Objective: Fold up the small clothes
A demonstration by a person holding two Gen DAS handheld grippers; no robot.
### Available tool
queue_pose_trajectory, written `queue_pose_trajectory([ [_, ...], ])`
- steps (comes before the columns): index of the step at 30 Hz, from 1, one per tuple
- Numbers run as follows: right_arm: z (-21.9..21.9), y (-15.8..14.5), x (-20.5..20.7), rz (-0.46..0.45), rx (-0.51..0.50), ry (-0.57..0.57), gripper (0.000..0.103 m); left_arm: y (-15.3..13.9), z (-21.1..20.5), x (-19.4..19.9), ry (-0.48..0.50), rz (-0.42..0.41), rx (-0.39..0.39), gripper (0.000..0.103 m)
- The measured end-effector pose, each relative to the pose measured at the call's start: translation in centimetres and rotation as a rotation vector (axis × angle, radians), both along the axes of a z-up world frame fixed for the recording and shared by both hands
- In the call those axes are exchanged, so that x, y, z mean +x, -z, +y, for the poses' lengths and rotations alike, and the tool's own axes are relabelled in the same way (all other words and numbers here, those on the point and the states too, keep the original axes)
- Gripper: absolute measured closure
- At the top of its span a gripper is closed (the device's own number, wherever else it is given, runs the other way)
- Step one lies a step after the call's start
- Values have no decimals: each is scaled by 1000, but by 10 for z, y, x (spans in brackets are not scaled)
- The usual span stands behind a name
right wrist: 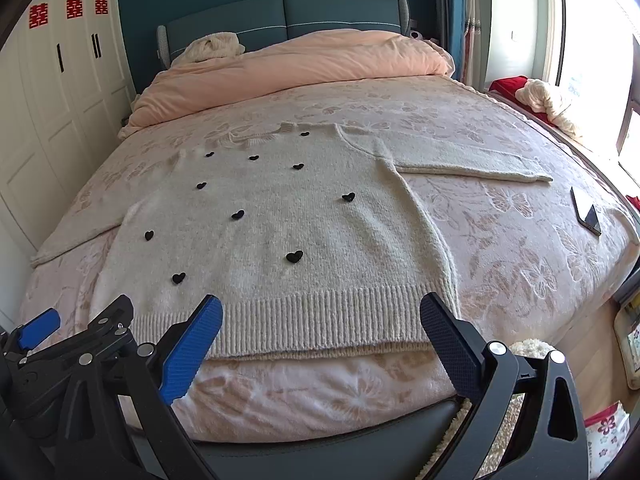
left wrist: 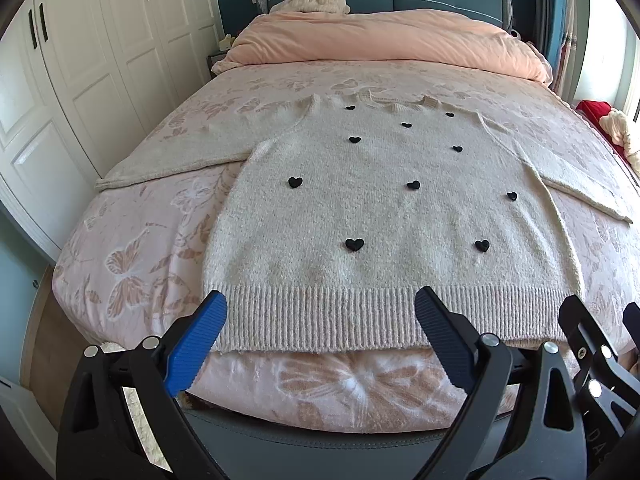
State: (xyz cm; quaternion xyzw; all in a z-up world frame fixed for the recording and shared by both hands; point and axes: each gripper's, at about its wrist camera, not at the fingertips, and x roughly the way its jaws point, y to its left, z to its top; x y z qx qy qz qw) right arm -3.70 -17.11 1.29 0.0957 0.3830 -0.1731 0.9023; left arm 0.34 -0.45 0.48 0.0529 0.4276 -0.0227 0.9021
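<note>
A cream knit sweater (left wrist: 380, 208) with small black hearts lies flat on the bed, front up, sleeves spread to both sides, ribbed hem toward me. It also shows in the right wrist view (right wrist: 288, 224). My left gripper (left wrist: 322, 300) is open and empty, hovering just above the hem's left half. My right gripper (right wrist: 322, 304) is open and empty, over the hem's right half. The right gripper shows at the right edge of the left wrist view (left wrist: 596, 312); the left gripper shows at the left edge of the right wrist view (right wrist: 86, 314).
The bed (left wrist: 132, 240) has a pink butterfly-pattern cover. A folded peach duvet (left wrist: 380, 40) lies at the headboard. A phone (right wrist: 586, 210) lies on the bed's right side. White wardrobes (left wrist: 80, 60) stand on the left; a window sill with red and cream cloth (right wrist: 536, 96) is on the right.
</note>
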Motion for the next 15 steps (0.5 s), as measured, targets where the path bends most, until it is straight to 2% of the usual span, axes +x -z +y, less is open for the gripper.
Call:
queue_pose_trajectory([
  [15, -9, -9, 16, 14, -2, 9, 5, -4, -10, 14, 1, 5, 1, 10],
])
